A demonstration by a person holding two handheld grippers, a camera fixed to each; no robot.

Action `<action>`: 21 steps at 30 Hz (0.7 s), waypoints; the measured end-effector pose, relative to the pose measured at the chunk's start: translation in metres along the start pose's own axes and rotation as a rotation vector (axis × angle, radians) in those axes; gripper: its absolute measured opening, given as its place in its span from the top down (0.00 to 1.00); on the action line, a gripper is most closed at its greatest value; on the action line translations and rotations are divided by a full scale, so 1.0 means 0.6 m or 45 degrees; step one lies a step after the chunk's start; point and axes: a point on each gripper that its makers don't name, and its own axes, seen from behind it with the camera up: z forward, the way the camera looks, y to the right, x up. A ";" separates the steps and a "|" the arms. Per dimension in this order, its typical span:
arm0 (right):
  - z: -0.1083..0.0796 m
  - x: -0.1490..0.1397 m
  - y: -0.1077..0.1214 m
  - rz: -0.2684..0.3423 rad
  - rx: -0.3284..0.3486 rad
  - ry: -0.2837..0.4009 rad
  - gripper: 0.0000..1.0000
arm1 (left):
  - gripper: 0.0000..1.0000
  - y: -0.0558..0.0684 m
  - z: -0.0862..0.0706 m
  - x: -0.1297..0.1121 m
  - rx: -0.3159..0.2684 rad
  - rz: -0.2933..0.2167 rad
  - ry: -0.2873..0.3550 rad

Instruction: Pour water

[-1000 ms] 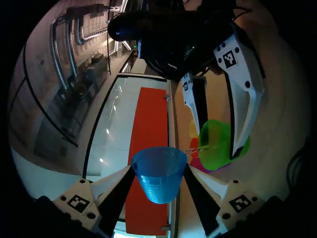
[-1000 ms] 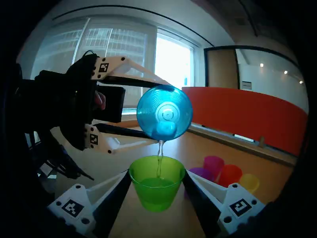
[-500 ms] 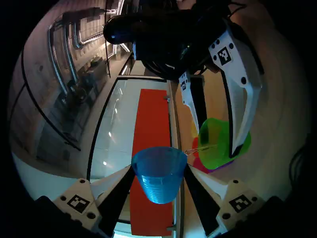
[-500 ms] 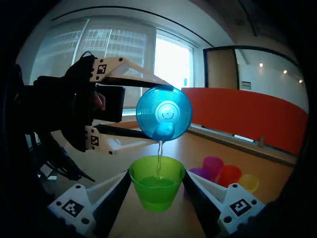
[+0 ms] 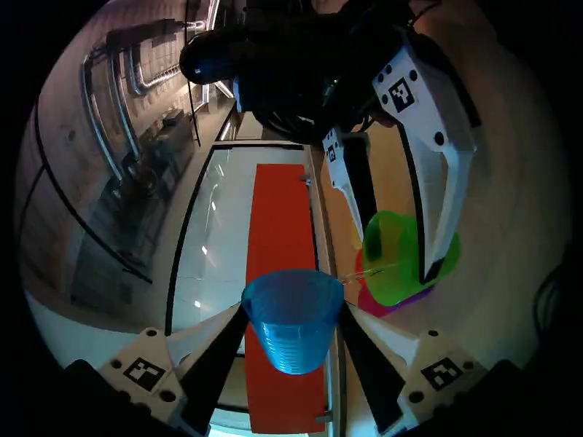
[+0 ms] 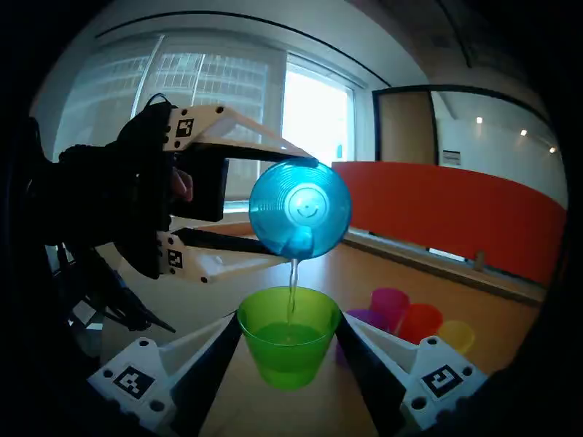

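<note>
The left claw (image 5: 291, 313) is closed on a translucent blue plastic cup (image 5: 293, 320), one finger pressing each side of its ribbed wall just under the rim; in the right gripper view this cup is tipped well over, its round base turned toward the camera and its mouth facing away and down. A thin stream of water (image 6: 292, 280) falls from the low edge of the blue cup into a translucent green plastic cup (image 6: 289, 335) directly beneath; the two cups are apart, joined only by the water. The right claw (image 6: 289, 324) grips the green cup upright, both fingers tight against its sides; the cup is partly filled, with the water surface lying below the rim. A hand in a dark glove (image 6: 138, 197) holds the body of the left claw at the left of the right gripper view.

Both cups are held above a light wooden counter (image 6: 313, 415); on the counter behind and to the right of the green cup stand four more plastic cups close together: a purple cup (image 6: 364, 318), a magenta cup (image 6: 390, 300), an orange cup (image 6: 419, 320) and a yellow cup (image 6: 455, 335). A long red partition (image 6: 452, 211) runs along the far edge of the counter; bright windows (image 6: 317, 124) stand behind the left claw.
</note>
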 end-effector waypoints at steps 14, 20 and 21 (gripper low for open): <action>-0.002 0.003 0.002 0.000 -0.009 0.007 0.07 | 0.14 0.005 0.003 0.003 0.003 0.059 0.005; -0.002 0.003 0.003 -0.002 -0.010 0.010 0.08 | 0.14 0.005 0.004 0.005 0.008 0.064 0.007; -0.002 0.003 0.003 -0.002 -0.010 0.010 0.07 | 0.14 0.005 0.004 0.004 0.009 0.064 0.007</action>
